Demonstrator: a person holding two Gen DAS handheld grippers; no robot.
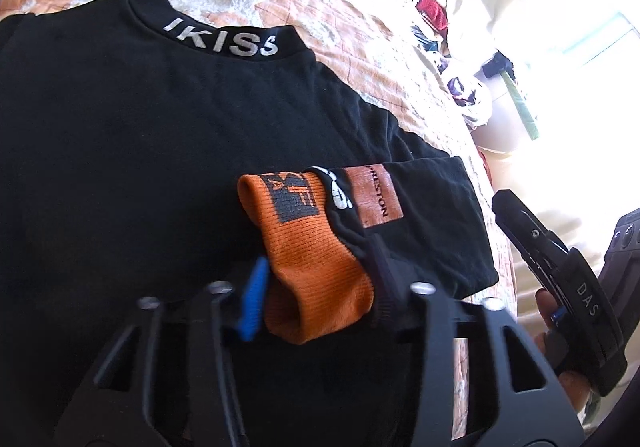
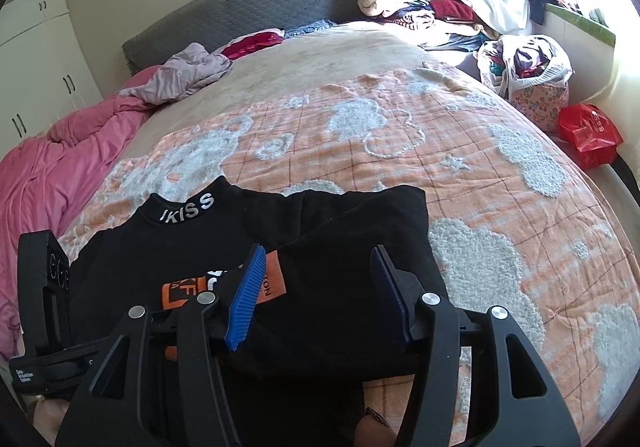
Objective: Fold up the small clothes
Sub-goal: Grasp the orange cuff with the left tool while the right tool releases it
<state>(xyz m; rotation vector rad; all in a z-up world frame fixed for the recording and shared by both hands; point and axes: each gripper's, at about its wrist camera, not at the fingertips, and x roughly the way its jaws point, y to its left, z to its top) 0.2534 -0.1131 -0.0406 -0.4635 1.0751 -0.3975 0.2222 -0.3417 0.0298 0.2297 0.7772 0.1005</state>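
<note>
A black top (image 1: pixel 140 135) with "IKISS" on its collar (image 1: pixel 224 39) lies flat on the bed's orange and white blanket (image 2: pixel 400 135). Its sleeve is folded across the body and ends in an orange cuff (image 1: pixel 308 243) beside a brown label (image 1: pixel 376 195). My left gripper (image 1: pixel 316 287) is shut on that cuff, which fills the gap between the blue pad (image 1: pixel 252 299) and the other finger. My right gripper (image 2: pixel 316 271) is open just above the black cloth at the top's right side, with nothing pinched. In the left wrist view the right gripper (image 1: pixel 520 223) shows at the right edge, held by a hand.
A pile of clothes (image 2: pixel 408 3) sits at the far right of the bed by the grey headboard (image 2: pixel 260 7). A plastic bag of clothes (image 2: pixel 528 67) and a red bag (image 2: pixel 588 135) lie off the right side. A pink duvet (image 2: pixel 60 159) is bunched at the left.
</note>
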